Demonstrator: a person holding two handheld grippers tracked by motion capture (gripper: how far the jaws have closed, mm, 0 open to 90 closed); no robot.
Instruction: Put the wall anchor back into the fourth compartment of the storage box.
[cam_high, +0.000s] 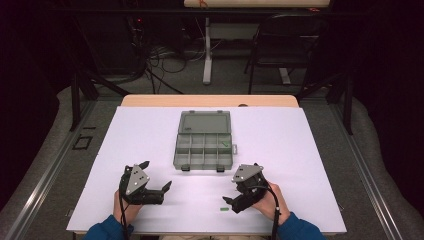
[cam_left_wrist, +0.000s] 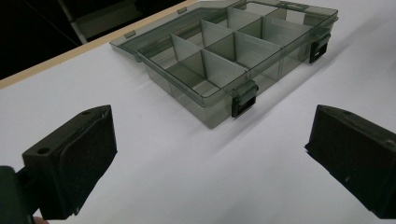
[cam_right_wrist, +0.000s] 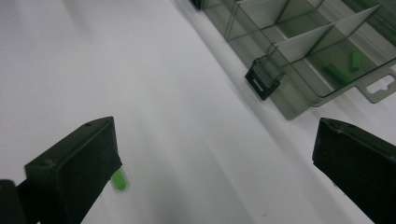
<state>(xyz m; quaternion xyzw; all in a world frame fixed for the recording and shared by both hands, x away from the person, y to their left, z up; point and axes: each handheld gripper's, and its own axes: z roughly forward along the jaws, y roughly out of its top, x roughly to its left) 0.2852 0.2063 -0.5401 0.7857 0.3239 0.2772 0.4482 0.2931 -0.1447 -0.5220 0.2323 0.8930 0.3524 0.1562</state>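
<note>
A smoky clear organizer box (cam_high: 204, 150) lies mid-table, its lid (cam_high: 205, 122) laid flat behind it and its dividers forming several compartments. Two small green pieces (cam_right_wrist: 336, 72) rest in one end compartment, seen as a green speck (cam_high: 225, 144) in the high view. Another green piece (cam_high: 225, 209) lies loose on the white sheet near the front edge, just beside my right gripper (cam_high: 231, 190); it sits (cam_right_wrist: 118, 179) by that gripper's left jaw. My left gripper (cam_high: 156, 175) is open and empty, aimed at the box (cam_left_wrist: 224, 60) from the front left. My right gripper (cam_right_wrist: 215, 140) is open too.
A white sheet (cam_high: 300, 150) covers the wooden table. The box has two black latches (cam_left_wrist: 243, 100) on its front wall. Beyond the table are a chair (cam_high: 282, 40), a desk leg and cables on the floor.
</note>
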